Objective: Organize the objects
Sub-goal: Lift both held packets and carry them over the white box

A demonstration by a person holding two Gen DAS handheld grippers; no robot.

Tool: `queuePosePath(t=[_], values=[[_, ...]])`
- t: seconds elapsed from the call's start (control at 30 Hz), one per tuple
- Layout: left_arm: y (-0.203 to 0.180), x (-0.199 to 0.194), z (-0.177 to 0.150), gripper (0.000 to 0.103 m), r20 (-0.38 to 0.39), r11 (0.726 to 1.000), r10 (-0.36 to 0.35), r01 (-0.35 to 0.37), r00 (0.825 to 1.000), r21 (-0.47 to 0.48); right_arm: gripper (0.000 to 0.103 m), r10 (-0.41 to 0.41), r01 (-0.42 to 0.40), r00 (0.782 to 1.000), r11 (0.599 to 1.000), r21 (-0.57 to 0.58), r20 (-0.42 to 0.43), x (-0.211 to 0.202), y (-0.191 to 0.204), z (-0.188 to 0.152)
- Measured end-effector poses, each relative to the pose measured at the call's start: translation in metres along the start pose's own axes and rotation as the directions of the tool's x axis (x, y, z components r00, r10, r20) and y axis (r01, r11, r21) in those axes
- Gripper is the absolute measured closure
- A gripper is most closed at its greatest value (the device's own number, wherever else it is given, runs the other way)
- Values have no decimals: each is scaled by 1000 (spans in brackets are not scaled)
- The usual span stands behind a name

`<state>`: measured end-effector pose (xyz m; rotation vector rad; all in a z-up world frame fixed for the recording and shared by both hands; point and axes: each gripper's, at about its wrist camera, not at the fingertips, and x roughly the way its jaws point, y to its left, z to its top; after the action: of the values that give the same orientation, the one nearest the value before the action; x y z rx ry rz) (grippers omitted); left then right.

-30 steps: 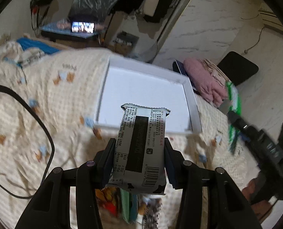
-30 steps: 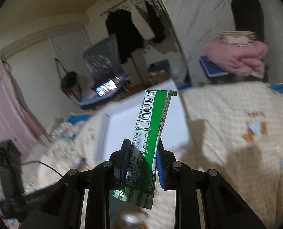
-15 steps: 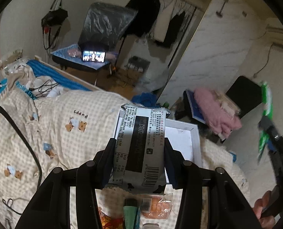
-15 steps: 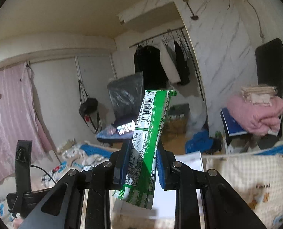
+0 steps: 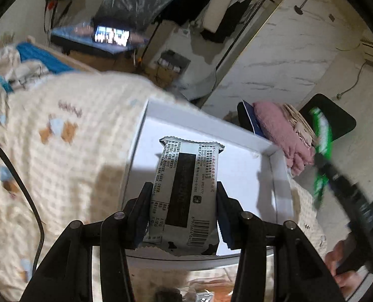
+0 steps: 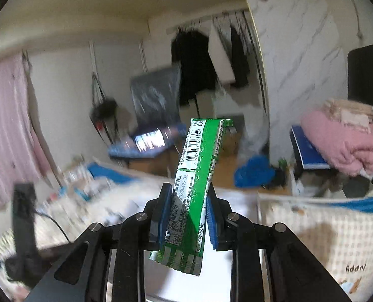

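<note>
Checked bedspread [image 5: 68, 156], white tray [image 5: 278, 176] rim just ahead, roomy inside; left fingers [image 5: 143, 209] clamping grey packet [image 5: 183, 196], right fingers [image 6: 165, 214] green packet [image 6: 199, 176], seemingly higher.

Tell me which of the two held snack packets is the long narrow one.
The green packet in the right tool. It is a slim strip, while the black-and-white packet in the left tool is broad and squat.

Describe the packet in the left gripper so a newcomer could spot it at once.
Find the cream checked bedspread and the white shallow box lying on it. Over that box, the left gripper clamps a white snack packet; its black centre panel and barcode distinguish it from the green packet.
</note>
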<state>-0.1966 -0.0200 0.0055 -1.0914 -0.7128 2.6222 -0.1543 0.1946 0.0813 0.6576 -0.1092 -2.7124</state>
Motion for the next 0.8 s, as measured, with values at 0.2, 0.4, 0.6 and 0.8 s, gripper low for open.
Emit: queuePosePath(t=[0.2,0.4,0.6,0.8], values=[[5,19,-16,53,-20,998,57,-56,998,32,76,-47,52,985,998,27,-167,41,-22,-45],[-6,29,-29,53,-24,989,113,-110,993,103,76,-86,90,966,996,7,-245,49,-30,-59],[-10,32,-33,53,-30,976,162,-156,986,151,76,-114,118,958,993,3,-262,48,-34,-58],[-9,39,-38,52,-74,969,213,-201,974,142,76,-126,136,944,991,13,-305,43,-39,-53]])
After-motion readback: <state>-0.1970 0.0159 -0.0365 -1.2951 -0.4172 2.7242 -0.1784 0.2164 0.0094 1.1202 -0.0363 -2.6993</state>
